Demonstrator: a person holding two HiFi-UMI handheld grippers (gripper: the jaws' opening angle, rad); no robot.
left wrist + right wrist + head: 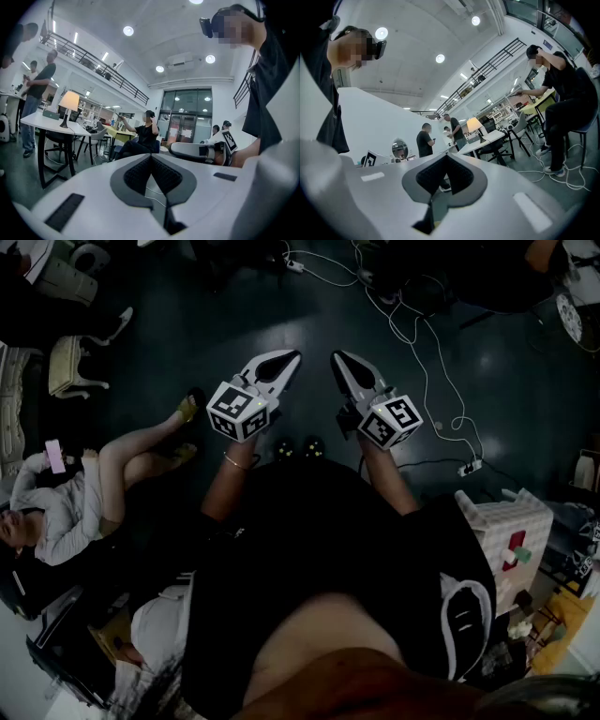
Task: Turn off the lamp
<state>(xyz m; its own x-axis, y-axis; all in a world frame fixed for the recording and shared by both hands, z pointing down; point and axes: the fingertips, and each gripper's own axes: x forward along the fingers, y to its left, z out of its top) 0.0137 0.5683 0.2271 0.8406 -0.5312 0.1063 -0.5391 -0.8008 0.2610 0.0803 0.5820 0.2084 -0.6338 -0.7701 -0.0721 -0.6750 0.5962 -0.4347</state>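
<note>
Open-plan hall with a white ceiling (154, 42) set with round lights and a railed upper gallery (93, 61), seen from both gripper views; the head view looks down on a dark glossy floor (234, 324). White rectangular table on dark legs (44, 124) stands at the left of the left gripper view, with a standing person in a dark shirt (38, 82) just behind it and a seated person in black (143, 136) further back. On this table stands the table lamp with a cream shade and dark stem (70, 103), upright and glowing, well apart from both grippers; the right gripper view shows it far off beyond the jaws. Left gripper (289, 356) and right gripper (339, 358) are held side by side over the floor, each with a marker cube. In each gripper view the ribbed dark pads meet at the tips with nothing between them. Thin white cables (412, 334) trail across the floor.
</note>
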